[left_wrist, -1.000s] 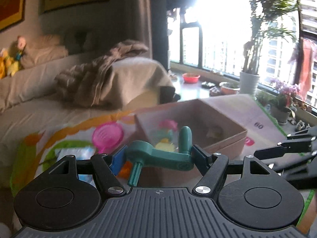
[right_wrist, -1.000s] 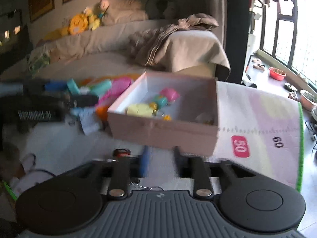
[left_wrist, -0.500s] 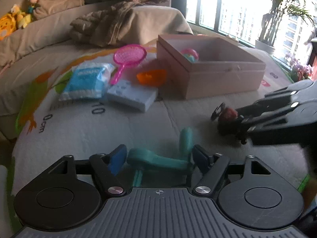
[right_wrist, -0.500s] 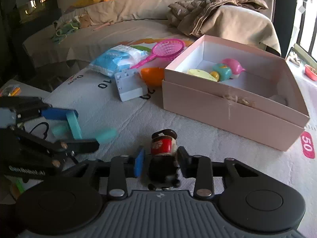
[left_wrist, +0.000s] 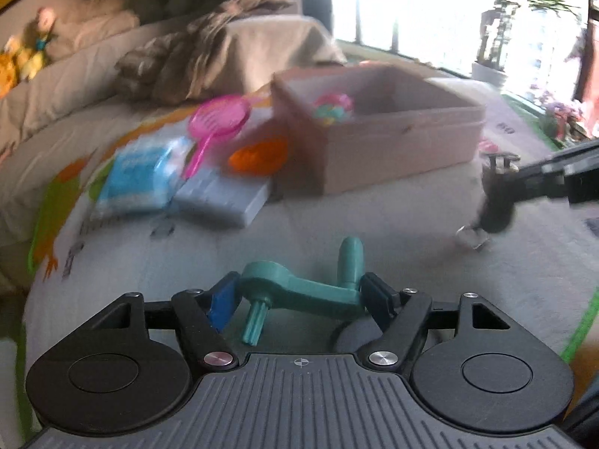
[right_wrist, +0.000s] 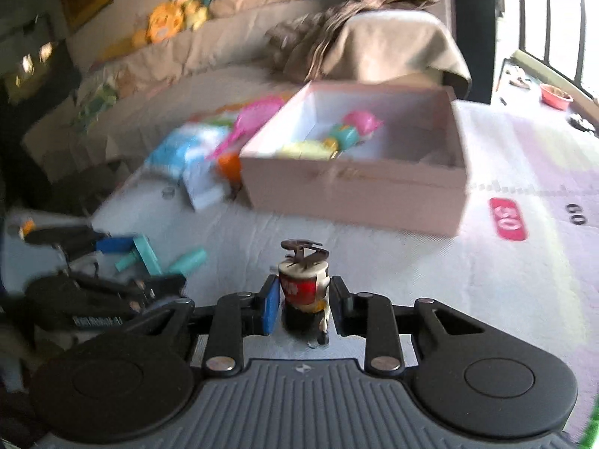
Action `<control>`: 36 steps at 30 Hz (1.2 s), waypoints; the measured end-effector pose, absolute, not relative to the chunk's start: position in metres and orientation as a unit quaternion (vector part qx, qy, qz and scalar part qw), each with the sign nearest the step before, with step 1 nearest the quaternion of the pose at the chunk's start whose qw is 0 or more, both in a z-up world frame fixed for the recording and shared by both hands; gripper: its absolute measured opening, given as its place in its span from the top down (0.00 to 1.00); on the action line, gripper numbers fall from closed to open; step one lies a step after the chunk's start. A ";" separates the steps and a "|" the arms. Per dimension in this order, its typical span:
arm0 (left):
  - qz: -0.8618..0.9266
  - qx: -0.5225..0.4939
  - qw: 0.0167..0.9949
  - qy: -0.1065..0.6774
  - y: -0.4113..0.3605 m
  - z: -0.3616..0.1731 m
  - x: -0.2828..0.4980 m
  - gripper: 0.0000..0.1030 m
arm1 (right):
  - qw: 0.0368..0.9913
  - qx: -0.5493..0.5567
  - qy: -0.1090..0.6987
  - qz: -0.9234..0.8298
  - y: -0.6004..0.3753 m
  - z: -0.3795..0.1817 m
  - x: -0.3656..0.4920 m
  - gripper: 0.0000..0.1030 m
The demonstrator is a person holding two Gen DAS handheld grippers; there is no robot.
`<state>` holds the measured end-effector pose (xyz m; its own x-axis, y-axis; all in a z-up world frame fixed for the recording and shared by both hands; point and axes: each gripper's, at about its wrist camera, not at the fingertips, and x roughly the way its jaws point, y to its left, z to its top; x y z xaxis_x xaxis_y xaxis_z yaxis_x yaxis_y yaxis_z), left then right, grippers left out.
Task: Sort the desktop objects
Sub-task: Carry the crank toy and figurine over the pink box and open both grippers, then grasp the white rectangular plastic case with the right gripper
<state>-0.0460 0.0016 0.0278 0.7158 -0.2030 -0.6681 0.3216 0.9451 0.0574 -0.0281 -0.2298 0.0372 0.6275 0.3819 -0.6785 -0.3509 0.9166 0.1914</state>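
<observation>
- Left gripper (left_wrist: 301, 293) is pinching a teal plastic crank handle (left_wrist: 299, 292) across its flat arm; the fingers (left_wrist: 221, 305) have just been closing further on it, blue pad at one end, dark pad at the other.
- Crank is showing a round hub with a ribbed stub pointing down and a rounded knob sticking up at the other end; it is hanging just above the play mat (left_wrist: 337, 224).
- Right gripper (right_wrist: 301, 308) is gripping a small toy figure (right_wrist: 303, 288), fingers (right_wrist: 271, 308) pressing in on both its sides.
- Figure is standing upright between the pads: red-and-white barrel-like body, dark base, dark flat piece on top; details are blurring.
- Both held things are sitting near the mat's front, well apart from the pink box (right_wrist: 355, 187).
- Box is lying open on the mat, holding a pink toy (right_wrist: 361, 121), a teal toy (right_wrist: 342, 136) and a yellowish one (right_wrist: 307, 149).
- Beside the box's left wall: orange bowl (left_wrist: 258, 157), pink toy racket (left_wrist: 217, 123), blue-white packet (left_wrist: 142, 176), grey-white flat box (left_wrist: 224, 198).
- Mat is showing printed numbers and a red label (right_wrist: 507, 219).
- Behind, a sofa (right_wrist: 224, 56) is carrying a rumpled brown blanket (right_wrist: 355, 18) and stuffed toys (right_wrist: 168, 22).
- Bare mat is lying between the grippers and the box.
</observation>
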 end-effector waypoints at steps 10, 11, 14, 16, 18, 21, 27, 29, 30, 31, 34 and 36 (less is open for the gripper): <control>-0.208 0.126 0.949 0.200 -0.068 0.099 0.007 0.27 | 0.947 0.067 0.264 0.169 -0.278 0.111 -0.029 0.73; -0.213 0.122 0.949 0.198 -0.077 0.098 0.021 0.27 | 0.950 0.070 0.257 0.164 -0.282 0.115 -0.027 0.73; -0.221 0.107 0.946 0.213 -0.093 0.087 0.052 0.21 | 0.955 0.076 0.245 0.151 -0.287 0.124 -0.020 0.73; -0.224 0.099 0.942 0.228 -0.095 0.082 0.056 0.15 | 0.957 0.080 0.239 0.142 -0.290 0.127 -0.015 0.73; -0.237 0.088 0.941 0.224 -0.086 0.078 0.041 0.05 | 0.959 0.081 0.235 0.134 -0.293 0.130 -0.010 0.73; -0.230 0.081 0.944 0.223 -0.066 0.069 0.014 0.05 | 0.959 0.081 0.239 0.128 -0.293 0.132 0.004 0.73; -0.171 0.059 0.944 0.277 -0.014 0.036 -0.018 0.03 | 0.956 0.078 0.255 0.124 -0.271 0.128 0.064 0.73; -0.148 0.053 0.943 0.295 0.000 0.026 -0.018 0.03 | 0.956 0.078 0.260 0.114 -0.263 0.121 0.083 0.72; -0.136 0.051 0.943 0.301 0.007 0.024 -0.017 0.03 | 0.956 0.078 0.264 0.102 -0.259 0.117 0.094 0.70; -0.123 0.049 0.943 0.305 0.014 0.022 -0.016 0.03 | 0.956 0.074 0.269 0.089 -0.254 0.112 0.103 0.69; -0.093 0.041 0.944 0.314 0.033 0.020 -0.009 0.03 | 0.955 0.064 0.280 0.072 -0.244 0.102 0.111 0.68; -0.083 0.033 0.944 0.317 0.042 0.018 -0.007 0.02 | 0.951 0.067 0.291 0.079 -0.238 0.096 0.110 0.66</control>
